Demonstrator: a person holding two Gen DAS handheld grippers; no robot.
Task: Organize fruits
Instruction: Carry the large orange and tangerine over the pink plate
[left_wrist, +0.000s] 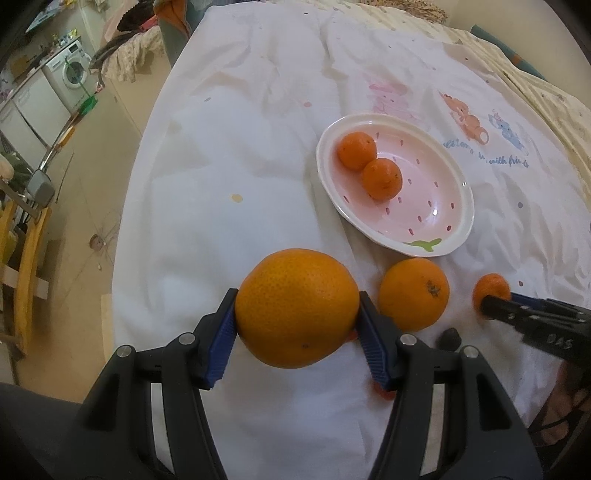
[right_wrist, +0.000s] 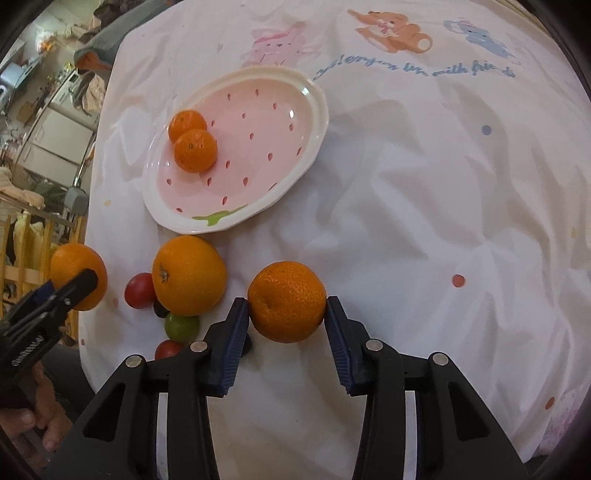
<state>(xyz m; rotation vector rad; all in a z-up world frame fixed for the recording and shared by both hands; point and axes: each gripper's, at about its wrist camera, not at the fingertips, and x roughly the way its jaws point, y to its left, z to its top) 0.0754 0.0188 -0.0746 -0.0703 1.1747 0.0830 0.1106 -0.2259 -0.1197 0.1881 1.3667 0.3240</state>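
Note:
My left gripper (left_wrist: 297, 295) is shut on a large orange (left_wrist: 295, 325), both blue pads pressing its sides just above the white cloth. My right gripper (right_wrist: 287, 301) is shut on a mandarin (right_wrist: 286, 295), its pads on both flanks. A second orange (left_wrist: 413, 293) (right_wrist: 189, 275) lies on the cloth between the two grippers. Beyond it sits the pink strawberry-shaped plate (left_wrist: 458, 236) (right_wrist: 177, 221) holding two mandarins (left_wrist: 356, 150) (left_wrist: 381, 178), touching each other at the plate's left side.
Small red tomatoes (right_wrist: 139, 290) (right_wrist: 168, 349), a green one (right_wrist: 181, 326) and a dark one (right_wrist: 160, 310) lie by the second orange. The table's left edge (left_wrist: 122, 236) drops to the floor, with a wooden chair (left_wrist: 26, 258) beside it. A hand (right_wrist: 48, 417) shows at lower left.

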